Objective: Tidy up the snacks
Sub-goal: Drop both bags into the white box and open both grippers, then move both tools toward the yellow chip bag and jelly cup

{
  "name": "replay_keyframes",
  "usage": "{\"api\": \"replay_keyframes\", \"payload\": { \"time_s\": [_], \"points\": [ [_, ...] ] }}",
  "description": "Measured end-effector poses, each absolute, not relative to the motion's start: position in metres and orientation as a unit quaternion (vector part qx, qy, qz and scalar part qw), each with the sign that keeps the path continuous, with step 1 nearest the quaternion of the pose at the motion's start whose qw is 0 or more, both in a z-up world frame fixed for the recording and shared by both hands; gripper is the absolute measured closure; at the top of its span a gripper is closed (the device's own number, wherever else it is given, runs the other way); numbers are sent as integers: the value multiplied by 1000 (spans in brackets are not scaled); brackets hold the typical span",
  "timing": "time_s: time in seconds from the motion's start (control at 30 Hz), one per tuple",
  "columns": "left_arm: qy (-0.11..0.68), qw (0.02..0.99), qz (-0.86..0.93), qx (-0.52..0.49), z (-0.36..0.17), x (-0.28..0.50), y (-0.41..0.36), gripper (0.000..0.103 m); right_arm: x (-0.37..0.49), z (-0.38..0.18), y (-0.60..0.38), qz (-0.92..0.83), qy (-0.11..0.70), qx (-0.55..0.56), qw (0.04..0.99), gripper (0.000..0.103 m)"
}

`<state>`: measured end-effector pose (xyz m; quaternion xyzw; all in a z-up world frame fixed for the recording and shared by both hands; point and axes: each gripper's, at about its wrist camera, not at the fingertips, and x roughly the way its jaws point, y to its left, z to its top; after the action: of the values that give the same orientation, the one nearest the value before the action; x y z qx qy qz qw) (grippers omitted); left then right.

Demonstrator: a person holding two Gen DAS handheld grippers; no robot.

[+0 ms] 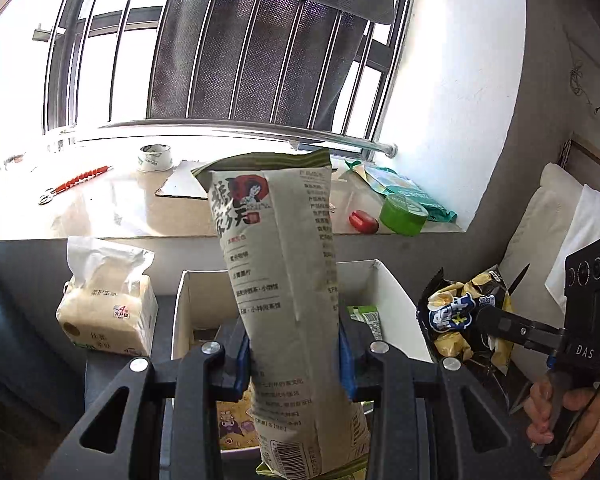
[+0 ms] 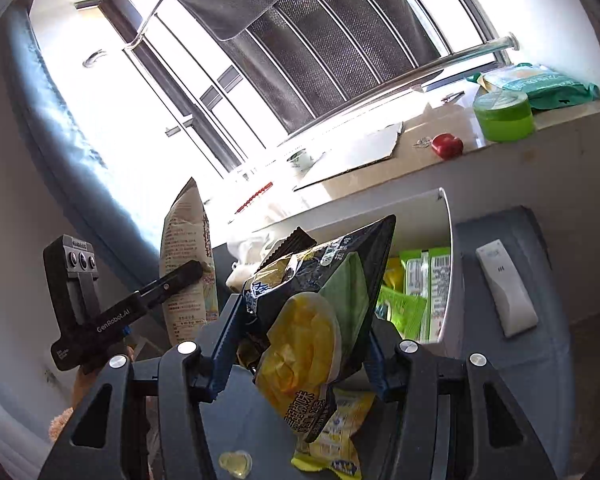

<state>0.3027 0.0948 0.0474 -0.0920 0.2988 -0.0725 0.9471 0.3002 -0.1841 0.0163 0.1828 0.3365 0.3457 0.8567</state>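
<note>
Left hand-held gripper is clamped on a tall beige bag — matte, paper-like, printed with small text, standing upright over the white box; its bottom end is cut off by the frame. Right hand-held gripper is clamped on a crinkled, glossy black-and-yellow chip bag, tilted and partly hiding the box, where green packets lie. A tissue pack stands at the box's left side.

Blown-out window backlight, fisheye-bent edges
</note>
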Motion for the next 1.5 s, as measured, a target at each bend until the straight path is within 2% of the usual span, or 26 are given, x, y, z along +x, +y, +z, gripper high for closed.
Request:
{"api": "replay_keyframes", "payload": {
  "time_s": [0.07,0.1,0.13,0.17,0.2,0.23,0.27,0.3,0.53,0.73,0.97,1.07,1.27,1.5],
  "points": [
    [306,947,-56,-75,48,324,95,61,321,20,-174,330,341,174,863,53],
    [312,946,-48,-69,48,334,96,55,330,20,-170,325,346,167,864,53],
    [320,944,-40,-68,48,342,98,26,337,19,-165,322,349,161,865,53],
    [330,941,-24,-66,45,347,99,1,344,18,-161,320,350,152,867,53],
    [331,941,-8,-64,42,348,101,0,353,16,-158,314,355,138,870,49],
    [332,941,-3,-61,41,347,102,0,361,12,-154,306,366,126,870,39],
    [328,943,-4,-58,41,344,103,0,365,8,-153,296,376,122,870,8],
    [326,944,-5,-55,40,340,102,0,366,7,-156,290,372,132,872,0],
    [314,949,-12,-38,37,293,106,0,353,16,-174,306,339,161,875,0],
    [247,966,-43,-57,48,221,103,0,312,34,-170,336,304,133,882,0],
    [244,967,-29,-65,24,136,89,0,235,45,-165,371,247,76,892,0],
    [253,964,-23,-82,-3,100,81,0,197,30,-170,367,228,49,901,0],
    [262,954,-18,-147,-56,42,70,0,144,-31,-179,349,275,44,895,0],
    [264,952,-14,-154,-65,16,65,0,125,-77,-181,327,329,38,885,0]
  ]
}}
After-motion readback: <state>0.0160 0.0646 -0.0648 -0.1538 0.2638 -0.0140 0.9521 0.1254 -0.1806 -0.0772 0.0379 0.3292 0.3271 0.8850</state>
